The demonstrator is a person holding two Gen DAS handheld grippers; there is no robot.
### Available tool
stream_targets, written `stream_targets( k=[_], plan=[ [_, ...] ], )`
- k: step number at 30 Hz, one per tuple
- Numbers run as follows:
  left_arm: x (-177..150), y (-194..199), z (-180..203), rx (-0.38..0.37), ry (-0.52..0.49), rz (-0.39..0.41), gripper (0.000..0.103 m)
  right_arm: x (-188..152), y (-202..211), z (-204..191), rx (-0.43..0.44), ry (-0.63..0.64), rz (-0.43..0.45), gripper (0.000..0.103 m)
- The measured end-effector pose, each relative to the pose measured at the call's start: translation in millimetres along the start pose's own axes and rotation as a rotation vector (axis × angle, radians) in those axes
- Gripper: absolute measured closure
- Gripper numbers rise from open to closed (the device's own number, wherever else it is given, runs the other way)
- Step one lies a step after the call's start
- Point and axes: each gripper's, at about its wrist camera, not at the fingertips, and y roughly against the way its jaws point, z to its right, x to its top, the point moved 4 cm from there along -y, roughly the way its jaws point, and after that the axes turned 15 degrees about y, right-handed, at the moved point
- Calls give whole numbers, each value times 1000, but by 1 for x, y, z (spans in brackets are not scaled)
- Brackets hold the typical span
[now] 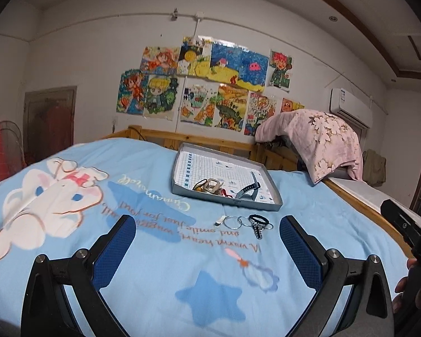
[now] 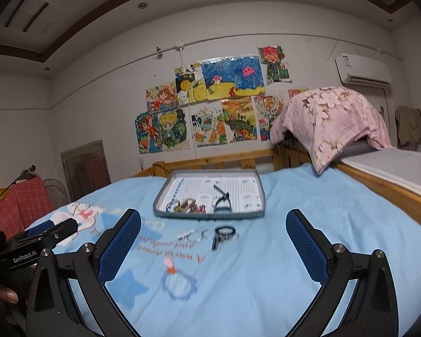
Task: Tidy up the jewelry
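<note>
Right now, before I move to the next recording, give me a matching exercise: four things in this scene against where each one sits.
Things:
1. Watch
2. Key rings
3. Pink pillow
4. Drawings

Places:
A. Taped to the wall
B. On the blue bedsheet, in front of the tray
C. Inside the grey tray
D. Draped over the wooden bed rail, far right

Pairs: 1-C, 2-B, 3-D, 4-A

Both grippers, left and right, hang open above the sheet and hold nothing.
</note>
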Motion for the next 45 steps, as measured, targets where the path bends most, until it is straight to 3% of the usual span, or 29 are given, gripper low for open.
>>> stream_targets(
  k=[12, 16, 25, 32, 38, 39, 41, 43, 45],
  plan=[
    [38, -96, 2, 31, 34, -5, 0, 24, -93, 15, -17, 6, 17, 1],
    [42, -131, -2, 49, 12, -48, 0, 23, -129, 22, -9, -11, -3, 1],
    [38, -200, -15, 94, 5, -120, 0, 9, -208, 29, 10, -8, -83, 1],
    [21, -248, -19, 95, 18, -221, 0, -18, -250, 29, 25, -17, -208, 1],
    [9, -265, -22, 94, 33, -272, 0, -37, -269, 31, 50, -47, -294, 2],
    [7, -267, -21, 92, 29, -280, 0, -38, -271, 31, 57, -53, -303, 3],
    [4, -269, -19, 87, 17, -290, 0, -42, -277, 29, 67, -54, -322, 16],
    [3, -270, -17, 77, 9, -294, 0, -47, -281, 25, 62, -35, -346, 40],
    [1, -272, -14, 64, -2, -296, 1, -51, -284, 22, 68, -25, -365, 42]
  ],
)
